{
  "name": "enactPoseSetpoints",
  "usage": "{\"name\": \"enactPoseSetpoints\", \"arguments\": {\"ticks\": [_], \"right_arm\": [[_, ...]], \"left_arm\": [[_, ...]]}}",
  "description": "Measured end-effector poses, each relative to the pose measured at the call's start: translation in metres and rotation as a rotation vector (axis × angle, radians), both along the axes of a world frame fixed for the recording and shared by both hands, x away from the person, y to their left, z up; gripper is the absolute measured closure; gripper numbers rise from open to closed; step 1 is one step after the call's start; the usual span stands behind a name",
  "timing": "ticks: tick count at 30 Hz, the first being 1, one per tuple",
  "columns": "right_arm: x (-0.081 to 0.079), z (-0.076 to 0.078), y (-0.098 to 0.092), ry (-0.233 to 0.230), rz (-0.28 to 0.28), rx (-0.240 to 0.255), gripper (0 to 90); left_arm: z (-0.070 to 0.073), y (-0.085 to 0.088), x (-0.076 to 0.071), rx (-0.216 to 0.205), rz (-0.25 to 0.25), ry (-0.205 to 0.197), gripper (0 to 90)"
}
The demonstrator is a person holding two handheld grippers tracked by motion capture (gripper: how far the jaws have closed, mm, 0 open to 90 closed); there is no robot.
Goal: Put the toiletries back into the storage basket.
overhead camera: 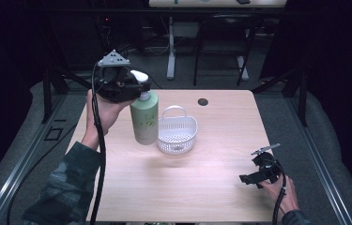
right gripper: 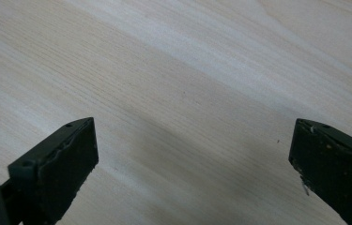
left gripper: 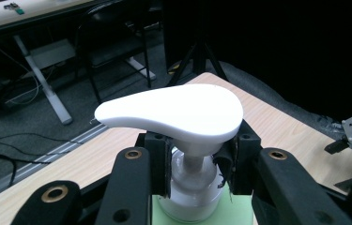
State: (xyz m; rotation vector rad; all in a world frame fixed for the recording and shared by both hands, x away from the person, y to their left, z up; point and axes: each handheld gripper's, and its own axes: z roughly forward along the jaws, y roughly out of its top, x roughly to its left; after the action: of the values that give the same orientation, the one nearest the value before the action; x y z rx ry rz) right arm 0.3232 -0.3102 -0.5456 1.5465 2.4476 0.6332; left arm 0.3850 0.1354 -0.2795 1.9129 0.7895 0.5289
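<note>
Your worktop (overhead camera: 202, 187) carries a green pump bottle (overhead camera: 144, 117) standing upright left of centre, with a white basket (overhead camera: 177, 133) just beside it at its three o'clock. Your left claw (left gripper: 195, 161) is clamped on the bottle's neck, under the white pump head (left gripper: 173, 112). I judge you're at the lift: next, raise it clear and carry it over the basket. Your right claw (right gripper: 187, 164) gapes empty at five o'clock.

The high view looks forward and down over the whole table (overhead camera: 202, 187). The left gripper view sits close behind the pump bottle (left gripper: 183, 117), also seen from above; the right gripper view faces bare tabletop at close range.
</note>
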Motion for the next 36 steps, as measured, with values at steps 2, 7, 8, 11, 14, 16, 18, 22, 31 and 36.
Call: {"name": "enactPoseSetpoints", "arguments": {"ticks": [2, 7, 8, 11, 14, 16, 18, 22, 31, 36], "right_arm": [[0.0, 0.0, -0.001, 0.001, 0.0, -0.006, 1.2], [0.0, 0.0, -0.002, 0.0, 0.001, -0.012, 1.1], [0.0, 0.0, -0.002, 0.0, 0.002, -0.013, 1.1], [0.0, 0.0, -0.001, 0.0, 0.0, -0.008, 1.1], [-0.001, 0.0, -0.001, 0.004, -0.001, -0.004, 1.1], [-0.001, 0.0, -0.001, -0.002, 0.002, -0.011, 1.1], [-0.001, 0.0, -0.002, -0.003, 0.002, -0.014, 1.1], [-0.001, 0.0, -0.001, -0.001, 0.002, -0.013, 1.1], [-0.001, 0.0, 0.0, 0.003, 0.0, -0.008, 1.1], [-0.001, 0.0, 0.0, -0.001, 0.002, -0.014, 1.2]], "left_arm": [[0.002, -0.002, 0.002, -0.001, -0.002, -0.002, 67.8], [0.007, -0.008, 0.006, 0.004, -0.007, -0.008, 67.8], [0.007, -0.009, 0.006, 0.005, -0.007, -0.011, 67.8], [0.01, -0.014, 0.009, 0.003, -0.012, -0.016, 67.9], [0.011, -0.015, 0.011, 0.003, -0.013, -0.017, 67.9], [0.012, -0.017, 0.013, 0.002, -0.012, -0.018, 67.9], [0.012, -0.019, 0.015, 0.004, -0.016, -0.018, 67.9], [0.013, -0.024, 0.02, 0.009, -0.014, -0.019, 67.9], [0.011, -0.037, 0.031, 0.01, -0.022, -0.024, 67.9], [0.009, -0.044, 0.036, 0.003, -0.032, -0.017, 67.9]]}}
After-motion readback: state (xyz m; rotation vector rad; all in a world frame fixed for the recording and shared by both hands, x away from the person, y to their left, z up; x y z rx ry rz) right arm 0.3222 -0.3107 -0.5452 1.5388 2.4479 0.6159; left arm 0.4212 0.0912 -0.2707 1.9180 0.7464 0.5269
